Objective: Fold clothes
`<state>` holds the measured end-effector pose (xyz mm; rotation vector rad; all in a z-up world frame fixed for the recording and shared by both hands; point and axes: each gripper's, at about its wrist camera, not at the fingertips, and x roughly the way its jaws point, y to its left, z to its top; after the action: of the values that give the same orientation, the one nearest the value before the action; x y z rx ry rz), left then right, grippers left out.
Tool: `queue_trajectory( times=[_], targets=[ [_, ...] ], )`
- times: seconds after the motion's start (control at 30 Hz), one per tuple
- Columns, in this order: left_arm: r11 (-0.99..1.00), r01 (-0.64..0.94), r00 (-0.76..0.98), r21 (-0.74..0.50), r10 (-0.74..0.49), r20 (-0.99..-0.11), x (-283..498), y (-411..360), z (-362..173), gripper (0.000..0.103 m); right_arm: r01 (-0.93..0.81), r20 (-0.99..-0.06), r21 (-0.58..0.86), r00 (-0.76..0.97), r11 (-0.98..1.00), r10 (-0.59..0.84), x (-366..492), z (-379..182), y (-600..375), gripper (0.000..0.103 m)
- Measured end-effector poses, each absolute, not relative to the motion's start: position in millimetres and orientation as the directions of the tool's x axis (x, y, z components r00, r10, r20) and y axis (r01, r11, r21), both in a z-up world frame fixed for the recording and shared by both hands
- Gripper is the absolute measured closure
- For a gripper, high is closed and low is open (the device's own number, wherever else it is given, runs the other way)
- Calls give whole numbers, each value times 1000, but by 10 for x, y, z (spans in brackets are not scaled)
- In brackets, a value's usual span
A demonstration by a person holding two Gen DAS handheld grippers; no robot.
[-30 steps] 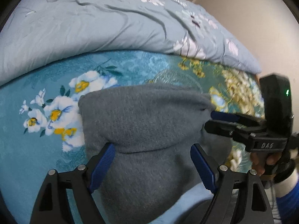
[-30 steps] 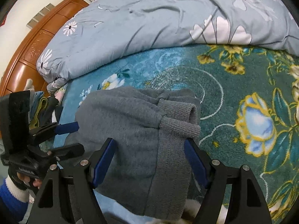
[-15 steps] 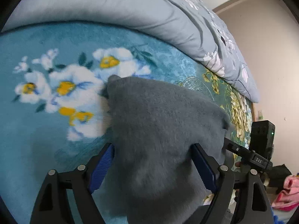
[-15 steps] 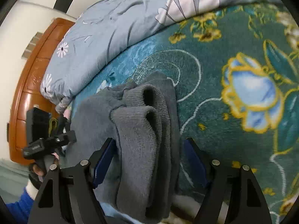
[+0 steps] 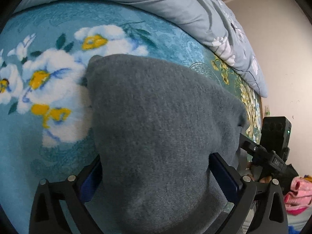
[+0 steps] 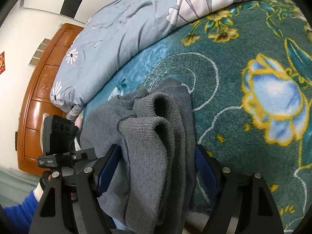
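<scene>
A folded grey knit sweater lies on the teal floral blanket and fills the middle of both wrist views. My left gripper is open at its near left edge, and the fabric bulges up between its blue-padded fingers. The right gripper is open too, with the ribbed cuffs and bunched layers of the sweater between its wide-set fingers. Each gripper shows in the other's view: the right gripper at the sweater's right end, the left gripper at its left end, held by a hand in a blue sleeve.
A grey-blue flowered duvet is piled along the far side of the blanket. A wooden headboard stands at the left behind it. Pink cloth lies off the bed at the right, by a beige wall.
Both grippers have tilted and moved closer in on the sweater, which now looms larger between the fingers. The finger spacing has stayed the same.
</scene>
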<state>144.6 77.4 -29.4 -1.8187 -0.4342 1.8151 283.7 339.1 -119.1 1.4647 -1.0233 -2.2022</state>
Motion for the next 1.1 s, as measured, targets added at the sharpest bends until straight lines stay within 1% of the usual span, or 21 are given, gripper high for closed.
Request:
queue_trajectory(
  times=[0.13, 0.27, 0.37, 0.4, 0.43, 0.5, 0.63, 0.67, 0.73, 0.83, 0.93, 1.1],
  targets=[
    [-824, -90, 41, -559, 558, -829, 1453, 783, -320, 0, -140, -680, 698, -436, -702, -589, 2839, -1180, 3381, 25],
    [-832, -85, 39, -548, 547, -836, 1461, 803, -312, 0, -168, -697, 684, -437, -710, -569, 2828, -1172, 3351, 28],
    [-840, -77, 23, -538, 538, -843, 1490, 812, -276, 2, -193, -718, 666, -430, -721, -548, 2819, -1157, 3335, 33],
    [-842, -76, 16, -534, 534, -845, 1504, 818, -256, 7, -200, -724, 660, -427, -725, -542, 2815, -1148, 3327, 44],
    [-845, -80, 10, -528, 529, -848, 1512, 828, -230, 11, -206, -730, 654, -423, -728, -536, 2811, -1136, 3314, 46],
    [-860, -94, -6, -501, 504, -864, 1532, 854, -170, 17, -218, -742, 642, -416, -735, -526, 2803, -1112, 3289, 48],
    [-879, -113, -42, -463, 470, -882, 1577, 845, -59, 31, -241, -761, 621, -414, -746, -500, 2807, -1046, 3250, 55],
    [-882, -117, -51, -456, 464, -884, 1594, 842, -26, 32, -249, -763, 618, -416, -746, -494, 2814, -1023, 3244, 56],
    [-889, -127, -70, -441, 451, -890, 1626, 839, 40, 39, -264, -766, 615, -421, -743, -485, 2830, -974, 3235, 59],
    [-895, -138, -90, -425, 438, -894, 1634, 850, 163, 47, -280, -771, 610, -425, -741, -474, 2848, -899, 3217, 63],
    [-880, -137, -108, -454, 469, -877, 1689, 799, 292, 51, -277, -777, 602, -419, -749, -470, 2854, -754, 3175, 65],
    [-854, -138, -138, -502, 519, -844, 1780, 711, 512, 53, -264, -784, 586, -422, -766, -455, 2892, -480, 3098, 65]
  ],
)
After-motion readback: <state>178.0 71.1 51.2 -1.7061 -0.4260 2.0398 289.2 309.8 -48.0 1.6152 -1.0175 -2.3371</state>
